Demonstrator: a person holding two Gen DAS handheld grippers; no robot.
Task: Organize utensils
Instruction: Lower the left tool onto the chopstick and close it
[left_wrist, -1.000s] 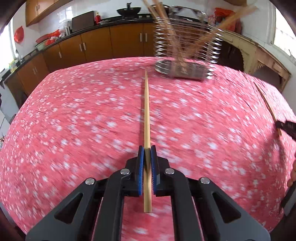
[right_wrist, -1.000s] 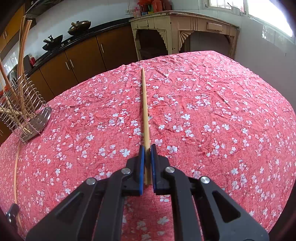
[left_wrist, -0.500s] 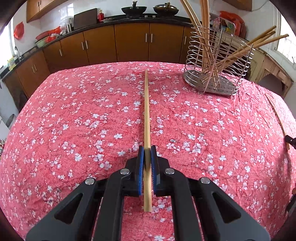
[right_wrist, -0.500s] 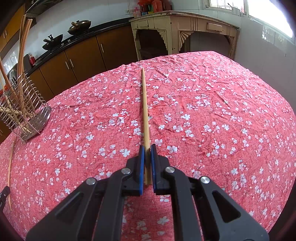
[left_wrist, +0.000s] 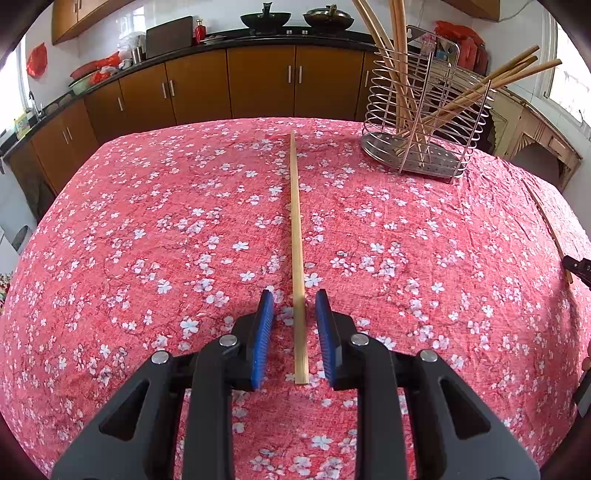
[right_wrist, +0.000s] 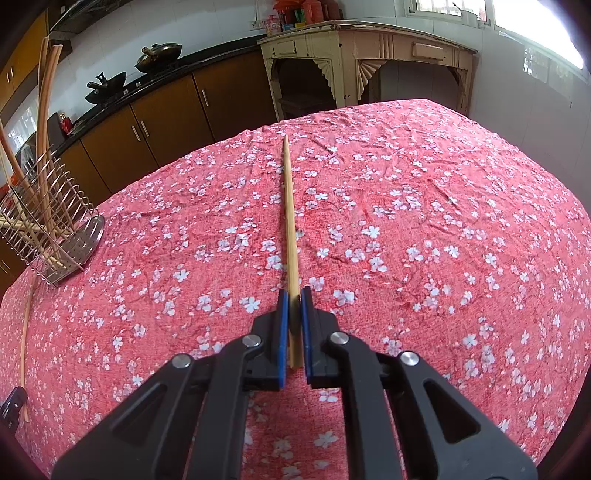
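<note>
The left gripper stands wide around a chopstick lying on the cloth; the right gripper clamps another chopstick. The rack sits at 1 o'clock from the left gripper, which should close squarely before lifting

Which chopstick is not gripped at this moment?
The chopstick between the pads of the left tool: its jaws stand apart from it. The right tool is clamped on the other chopstick.

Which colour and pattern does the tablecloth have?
The tablecloth is red-pink with small white blossoms; the right wrist view shows it best.
</note>
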